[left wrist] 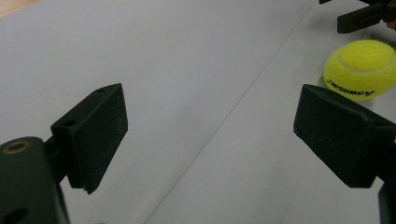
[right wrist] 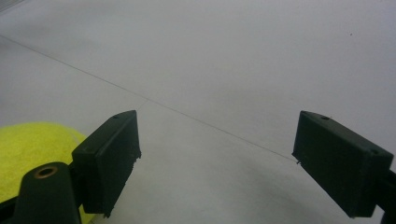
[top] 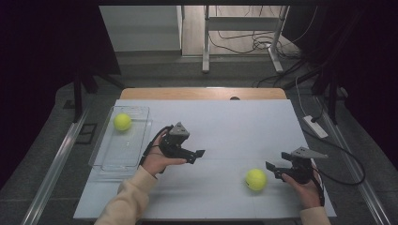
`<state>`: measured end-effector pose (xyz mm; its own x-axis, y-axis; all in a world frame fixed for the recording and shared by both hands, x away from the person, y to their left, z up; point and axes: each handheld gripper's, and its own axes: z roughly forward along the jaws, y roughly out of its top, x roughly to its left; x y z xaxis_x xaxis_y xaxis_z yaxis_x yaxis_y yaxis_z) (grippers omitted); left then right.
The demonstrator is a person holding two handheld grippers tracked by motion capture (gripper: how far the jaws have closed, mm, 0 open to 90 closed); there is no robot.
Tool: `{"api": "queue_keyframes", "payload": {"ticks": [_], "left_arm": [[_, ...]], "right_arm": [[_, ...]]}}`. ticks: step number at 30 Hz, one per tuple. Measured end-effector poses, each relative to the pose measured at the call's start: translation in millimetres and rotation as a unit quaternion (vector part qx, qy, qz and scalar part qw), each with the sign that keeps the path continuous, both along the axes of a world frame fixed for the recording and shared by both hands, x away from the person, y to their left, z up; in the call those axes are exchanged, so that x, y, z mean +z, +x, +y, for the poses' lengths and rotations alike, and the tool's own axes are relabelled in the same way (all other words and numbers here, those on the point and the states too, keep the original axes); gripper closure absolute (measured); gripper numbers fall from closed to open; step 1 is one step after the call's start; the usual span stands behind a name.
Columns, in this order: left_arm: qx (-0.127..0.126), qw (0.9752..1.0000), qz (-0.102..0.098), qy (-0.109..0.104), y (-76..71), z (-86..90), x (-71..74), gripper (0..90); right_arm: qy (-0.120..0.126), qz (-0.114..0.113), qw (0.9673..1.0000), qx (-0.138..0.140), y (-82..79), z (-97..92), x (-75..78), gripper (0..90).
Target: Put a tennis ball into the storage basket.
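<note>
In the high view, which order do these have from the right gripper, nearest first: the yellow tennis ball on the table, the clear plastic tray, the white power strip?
1. Yellow tennis ball on the table: just left of the right gripper.
2. White power strip: floor, beyond the table's right edge.
3. Clear plastic tray: far left.

two tennis balls, one tray

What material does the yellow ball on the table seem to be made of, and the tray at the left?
The ball on the table looks like a tennis ball: fuzzy yellow felt, matt, with a white curved seam and black printed lettering in the left gripper view. The tray looks like clear hard plastic: the table shows through it and its rim glints. A second ball lies in it.
</note>
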<state>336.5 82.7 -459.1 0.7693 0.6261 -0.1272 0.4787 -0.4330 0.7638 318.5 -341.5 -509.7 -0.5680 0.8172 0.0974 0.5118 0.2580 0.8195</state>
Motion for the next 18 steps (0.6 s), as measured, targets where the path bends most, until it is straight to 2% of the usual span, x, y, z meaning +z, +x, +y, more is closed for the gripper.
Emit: {"api": "queue_keyframes", "payload": {"ticks": [18], "left_arm": [[-0.027,0.9996,0.005,0.003,-1.2,-20.8,-5.3,10.7]], "right_arm": [[-0.001,0.0,1.0,0.0,0.1,0.2,-0.4,14.9]]}}
